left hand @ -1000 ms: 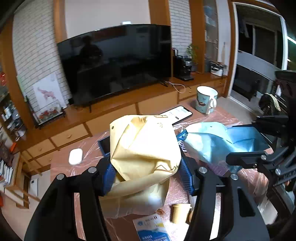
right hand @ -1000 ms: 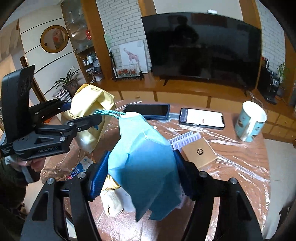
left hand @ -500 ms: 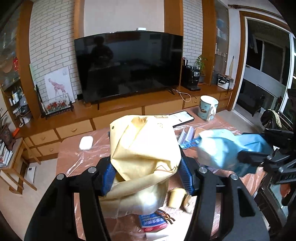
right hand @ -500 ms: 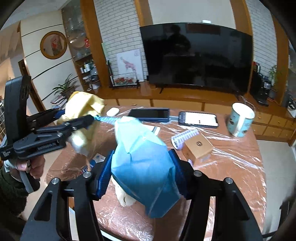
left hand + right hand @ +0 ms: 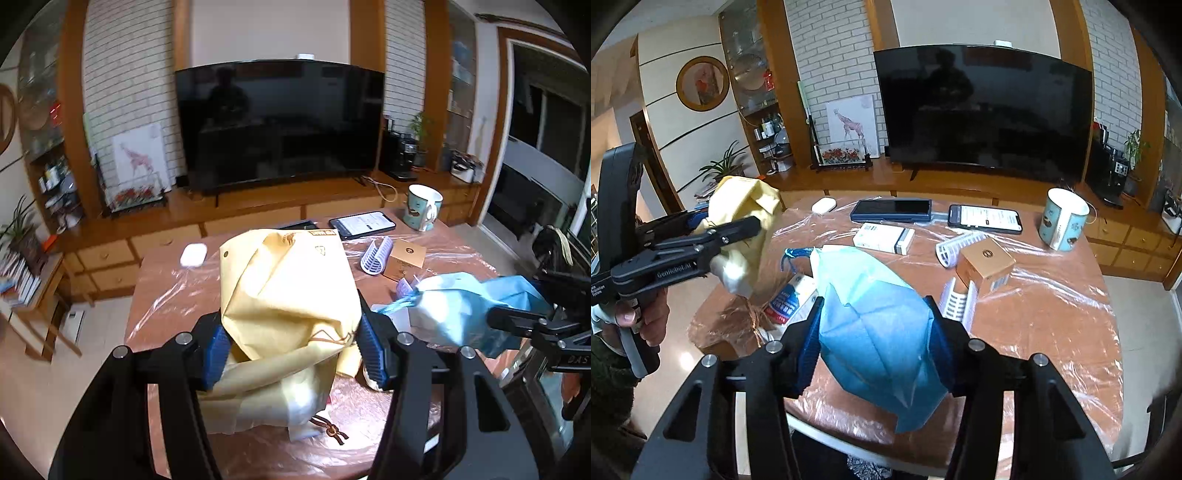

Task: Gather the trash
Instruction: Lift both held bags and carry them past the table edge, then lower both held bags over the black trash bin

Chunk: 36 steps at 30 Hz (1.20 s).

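Left gripper (image 5: 291, 350) pinches our crumpled yellow fabric bag (image 5: 288, 288); right gripper (image 5: 875, 350) pinches crumpled blue nonwoven bag (image 5: 875, 325). We hold both clear of plastic-covered table (image 5: 1052, 314), likely for binning.

Dim indoor light, fisheye-warped edges

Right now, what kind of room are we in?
Most likely a home living room: a large TV on a long wooden cabinet, a giraffe picture against the brick wall, and a plastic-covered table with phones and a mug.
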Motion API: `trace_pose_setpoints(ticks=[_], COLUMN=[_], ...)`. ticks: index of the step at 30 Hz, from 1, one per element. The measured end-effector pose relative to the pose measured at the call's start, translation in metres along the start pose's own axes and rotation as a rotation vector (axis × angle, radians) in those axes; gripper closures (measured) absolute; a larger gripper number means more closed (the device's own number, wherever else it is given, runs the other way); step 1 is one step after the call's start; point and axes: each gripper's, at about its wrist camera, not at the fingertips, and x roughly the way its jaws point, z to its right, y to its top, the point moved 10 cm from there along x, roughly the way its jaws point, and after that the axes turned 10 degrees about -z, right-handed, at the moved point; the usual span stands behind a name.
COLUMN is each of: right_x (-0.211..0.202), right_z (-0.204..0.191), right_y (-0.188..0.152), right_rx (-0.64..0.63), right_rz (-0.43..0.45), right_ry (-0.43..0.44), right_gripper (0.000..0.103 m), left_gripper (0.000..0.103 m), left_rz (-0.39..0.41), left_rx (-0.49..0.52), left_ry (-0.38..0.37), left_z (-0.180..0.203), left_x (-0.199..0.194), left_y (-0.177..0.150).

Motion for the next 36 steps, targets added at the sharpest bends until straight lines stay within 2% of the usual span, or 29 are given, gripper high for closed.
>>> trace_pose_setpoints(ticks=[4,13,20,22,28,36], right_x=[-0.023,-0.058,-0.076,-0.078,-0.074,-0.052], right_z=[0.005,-0.003,0.002,0.007,0.013,-0.005], right_y=[-0.015,-0.062,-0.107,-0.117,-0.142,-0.17], right_rx=[-0.002,-0.1,-0.107,-0.095,-0.084,-0.075], right_rz=[0.013,-0.009,-0.053,-0.065,-0.108,-0.185], right_ry=[0.019,-0.036,-0.054,-0.052,-0.076,-0.043], right_gripper=[0.052,0.052,0.052,0.052,0.052,0.052], left_gripper=[0.044,0.044,0.044,0.044,0.044,0.044], left_rz=[-0.002,-0.023,-0.078,-0.1,-0.146,-0.218], left_rx=[-0.009,0.003,-0.005,-0.007,0.002,-0.011], left_ry=[0.012,-0.018,-0.037,-0.043,0.002,0.02], left_z=[0.009,0.049,0.07,0.075,0.095,0.116], left_x=[-0.012,-0.04,-0.05,-0.049,-0.045,-0.031], left_y=[-0.014,-0.057,-0.095,-0.107,-0.132,-0.158])
